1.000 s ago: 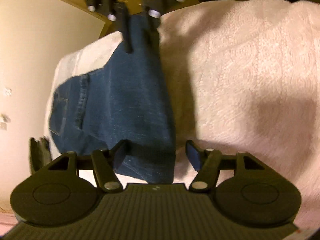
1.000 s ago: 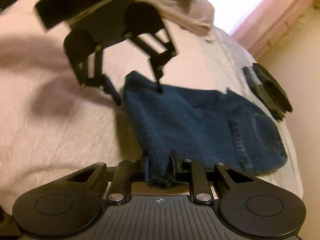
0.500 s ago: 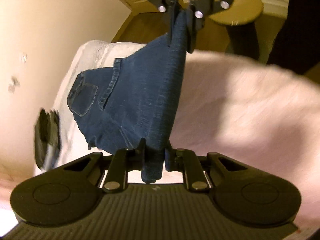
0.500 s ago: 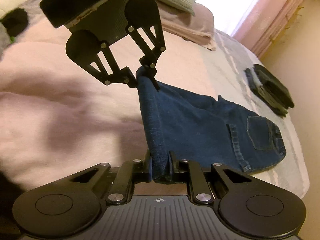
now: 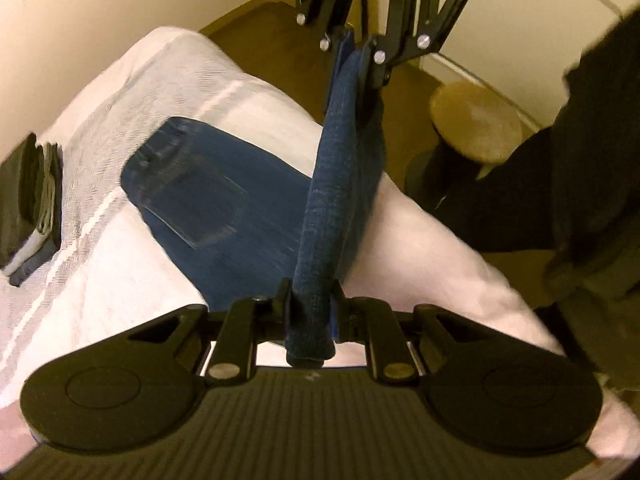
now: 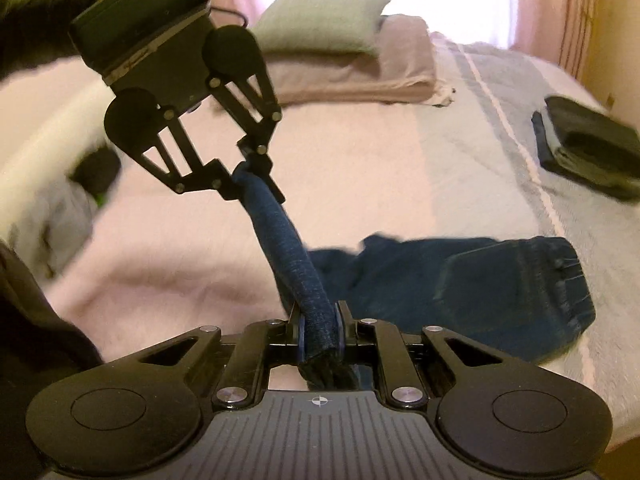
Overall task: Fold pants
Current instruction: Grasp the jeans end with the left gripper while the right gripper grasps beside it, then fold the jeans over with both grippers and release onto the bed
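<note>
Blue denim pants (image 5: 224, 204) lie partly on the bed, back pocket up, with one folded edge lifted and stretched taut between both grippers. My left gripper (image 5: 310, 314) is shut on one end of that lifted edge. My right gripper (image 6: 320, 322) is shut on the other end. Each wrist view shows the opposite gripper: the right gripper (image 5: 356, 46) high in the left wrist view, the left gripper (image 6: 250, 172) up left in the right wrist view. The waist part of the pants (image 6: 500, 284) rests on the bed.
The bed carries a pink blanket (image 6: 180, 248) and a pale striped cover (image 6: 480, 168). Pillows (image 6: 340, 52) sit at its head. A folded dark stack (image 6: 588, 148) lies near the bed's edge. A round wooden stool (image 5: 476, 124) stands on the floor. A dark sleeve (image 5: 580, 184) is at right.
The left gripper was open a second ago and has shut on the pants' edge. Both grippers have risen, lifting the edge off the bed and pulling it taut.
</note>
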Motion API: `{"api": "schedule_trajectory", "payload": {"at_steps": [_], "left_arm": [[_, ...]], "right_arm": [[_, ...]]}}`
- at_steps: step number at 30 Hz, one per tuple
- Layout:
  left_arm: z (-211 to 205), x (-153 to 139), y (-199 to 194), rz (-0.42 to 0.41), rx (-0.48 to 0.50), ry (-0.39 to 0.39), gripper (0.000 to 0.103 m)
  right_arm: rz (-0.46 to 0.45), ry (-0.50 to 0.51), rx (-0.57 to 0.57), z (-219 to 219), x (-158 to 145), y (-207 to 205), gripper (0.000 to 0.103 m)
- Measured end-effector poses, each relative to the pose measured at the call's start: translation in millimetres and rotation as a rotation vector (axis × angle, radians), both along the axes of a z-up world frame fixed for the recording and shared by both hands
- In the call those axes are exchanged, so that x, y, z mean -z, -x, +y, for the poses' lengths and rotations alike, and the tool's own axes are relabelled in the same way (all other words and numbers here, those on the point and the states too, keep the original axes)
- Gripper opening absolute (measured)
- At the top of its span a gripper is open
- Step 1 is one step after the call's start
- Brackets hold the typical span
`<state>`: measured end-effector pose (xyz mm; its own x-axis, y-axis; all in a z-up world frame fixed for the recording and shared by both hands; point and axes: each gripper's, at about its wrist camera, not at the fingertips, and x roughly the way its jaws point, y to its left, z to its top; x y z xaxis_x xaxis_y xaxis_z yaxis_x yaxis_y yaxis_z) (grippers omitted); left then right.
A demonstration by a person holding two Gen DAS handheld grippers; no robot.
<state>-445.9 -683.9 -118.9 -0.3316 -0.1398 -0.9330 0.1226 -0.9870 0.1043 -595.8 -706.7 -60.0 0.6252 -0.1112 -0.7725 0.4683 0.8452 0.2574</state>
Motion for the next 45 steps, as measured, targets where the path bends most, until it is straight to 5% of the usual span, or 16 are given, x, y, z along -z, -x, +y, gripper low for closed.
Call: {"api": "schedule_trajectory", "payload": {"at_steps": [4, 7, 12, 15, 21, 25, 30, 33, 36, 40, 43, 45], "left_arm": [[-122.9, -13.6, 42.7, 0.007, -0.053, -0.116, 0.015], [-214.5, 3.5, 75.5, 0.017, -0.123, -0.190, 0.017], [-334.4, 91.3, 122.8, 0.019, -0.271, -0.330, 0.022], [-368.1, 140.7, 139.5, -0.004, -0.331, -0.383, 0.023], [-394.0, 145.6, 133.0, 0.059, -0.403, -0.424, 0.023], [-411.3, 172.5, 131.9, 0.074, -0.490, -0.467, 0.025], [-423.6, 193.0, 122.5, 0.132, -0.639, -0.471, 0.041], [-422.0, 181.1, 106.9, 0.154, -0.687, -0.438, 0.048], [-421.7, 164.1, 84.7, 0.169, -0.791, -0.350, 0.038], [-404.4, 136.5, 58.6, 0.244, -0.848, -0.351, 0.037], [-379.2, 134.2, 69.6, 0.271, -0.806, -0.384, 0.035], [-368.7, 150.7, 83.9, 0.268, -0.801, -0.391, 0.036]], "right_arm": [[-0.081, -0.144, 0.080, -122.8, 15.4, 50.9, 0.011], [-0.124, -0.246, 0.190, -198.2, 48.6, 88.2, 0.011], [-0.131, -0.429, 0.404, -273.3, 134.6, 137.1, 0.011], [-0.133, -0.512, 0.500, -294.1, 171.3, 152.0, 0.011], [-0.217, -0.516, 0.556, -312.0, 166.7, 173.1, 0.011], [-0.206, -0.571, 0.615, -323.9, 201.4, 177.9, 0.011], [-0.252, -0.608, 0.673, -328.9, 214.4, 196.7, 0.014], [-0.235, -0.559, 0.730, -328.0, 201.0, 209.8, 0.021], [-0.181, -0.448, 0.820, -325.2, 178.1, 218.4, 0.022], [-0.265, -0.368, 0.674, -303.5, 138.3, 204.5, 0.022], [-0.233, -0.402, 0.555, -292.6, 148.2, 178.1, 0.022], [-0.173, -0.394, 0.574, -294.3, 167.3, 168.5, 0.021]]}}
